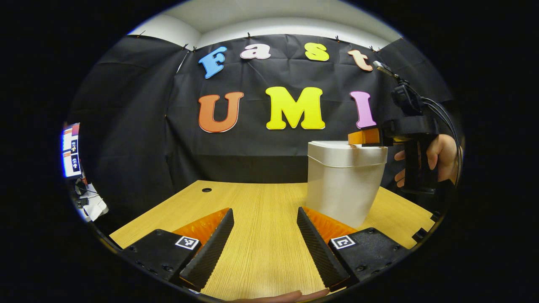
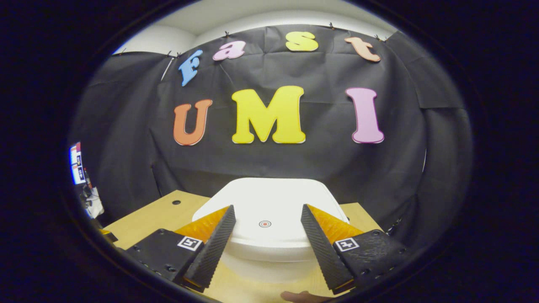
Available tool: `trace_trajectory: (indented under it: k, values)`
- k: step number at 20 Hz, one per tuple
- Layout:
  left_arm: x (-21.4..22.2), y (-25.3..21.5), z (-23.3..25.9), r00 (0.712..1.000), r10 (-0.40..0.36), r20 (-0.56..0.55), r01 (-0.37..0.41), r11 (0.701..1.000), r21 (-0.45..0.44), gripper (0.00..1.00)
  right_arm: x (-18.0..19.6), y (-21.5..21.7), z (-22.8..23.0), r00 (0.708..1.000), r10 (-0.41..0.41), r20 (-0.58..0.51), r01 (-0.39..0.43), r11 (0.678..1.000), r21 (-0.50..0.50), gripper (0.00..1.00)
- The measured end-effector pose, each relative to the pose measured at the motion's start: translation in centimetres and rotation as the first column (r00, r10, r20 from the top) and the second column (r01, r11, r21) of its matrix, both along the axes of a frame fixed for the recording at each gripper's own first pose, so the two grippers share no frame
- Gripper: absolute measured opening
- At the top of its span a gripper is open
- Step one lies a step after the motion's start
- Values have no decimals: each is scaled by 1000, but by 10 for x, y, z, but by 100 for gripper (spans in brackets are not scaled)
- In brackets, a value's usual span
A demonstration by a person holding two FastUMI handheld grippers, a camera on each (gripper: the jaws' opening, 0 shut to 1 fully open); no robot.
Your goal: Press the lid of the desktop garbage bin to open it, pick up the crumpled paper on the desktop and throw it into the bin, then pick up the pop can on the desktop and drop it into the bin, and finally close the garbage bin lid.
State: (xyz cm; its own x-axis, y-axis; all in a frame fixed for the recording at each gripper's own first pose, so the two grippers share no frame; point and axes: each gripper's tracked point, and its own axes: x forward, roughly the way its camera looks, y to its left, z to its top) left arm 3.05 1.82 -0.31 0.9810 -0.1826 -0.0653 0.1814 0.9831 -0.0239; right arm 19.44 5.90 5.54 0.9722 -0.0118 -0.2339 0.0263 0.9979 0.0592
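Two grippers are held wide open and empty: the right gripper point(image 2: 264, 227) above the white bin's closed lid point(image 2: 269, 200), the left gripper point(image 1: 264, 229) over the wooden desktop point(image 1: 261, 202).

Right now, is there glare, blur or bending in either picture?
Left gripper view: sharp; the fisheye curves the table edge; soft sheen on the bin, no harsh glare. Right gripper view: the lid is brightly lit but readable, its red dot crisp.
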Motion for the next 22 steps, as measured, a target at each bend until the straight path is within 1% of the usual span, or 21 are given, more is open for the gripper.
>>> trace_trajectory:
  k: [1,2,3,4,5,7,8,10,13,14,16,17,18,20,22]
  values:
    - [1,1,0,1000,5,-1,-5,1000,1,98,2,4,5,998,-1,62,1,1000,-13,100]
    - [1,2,-2,1000,7,-3,-7,1000,3,98,1,0,-2,998,5,61,-2,998,-56,100]
    - [2,1,-2,1000,8,-5,-8,1000,3,98,2,-1,4,995,-1,97,6,999,-54,99]
    - [2,1,-3,1000,9,-7,-9,1000,4,98,3,0,4,995,3,96,1,999,-44,99]
    - [2,1,-3,1000,11,-9,-11,1000,3,98,-6,1,6,992,0,124,4,1000,-27,99]
    - [3,-3,-4,1000,5,-12,-5,1000,-6,98,-7,-1,3,983,-11,183,20,999,-47,99]
    - [4,-5,-5,1000,2,-15,-2,1000,-14,97,-8,-2,5,975,-23,219,38,997,-66,98]
    - [5,-9,-7,1000,0,-22,0,1000,-9,97,-15,-3,6,957,-48,288,71,995,-70,98]
    - [4,-8,-4,1000,11,-2,-11,1000,14,98,-19,-3,9,923,-60,380,89,994,-60,97]
    - [5,-6,-2,1000,21,6,-21,1000,8,97,-23,-3,7,912,-67,406,95,994,-48,96]
    - [7,-2,-2,999,38,8,-38,999,-15,97,-36,-3,3,898,-70,435,103,993,-52,98]
    - [9,-1,-2,999,45,4,-44,998,-32,97,-45,-3,0,898,-60,436,104,992,-78,96]
    - [9,-2,-1,999,44,4,-43,998,-45,97,-54,-5,2,891,-59,449,114,989,-97,97]
    - [8,-2,3,999,42,20,-41,998,-43,97,-77,-11,0,883,-63,465,145,979,-143,95]
    - [6,4,8,997,65,44,-63,998,-28,97,-102,-7,-4,878,-46,476,141,976,-165,95]
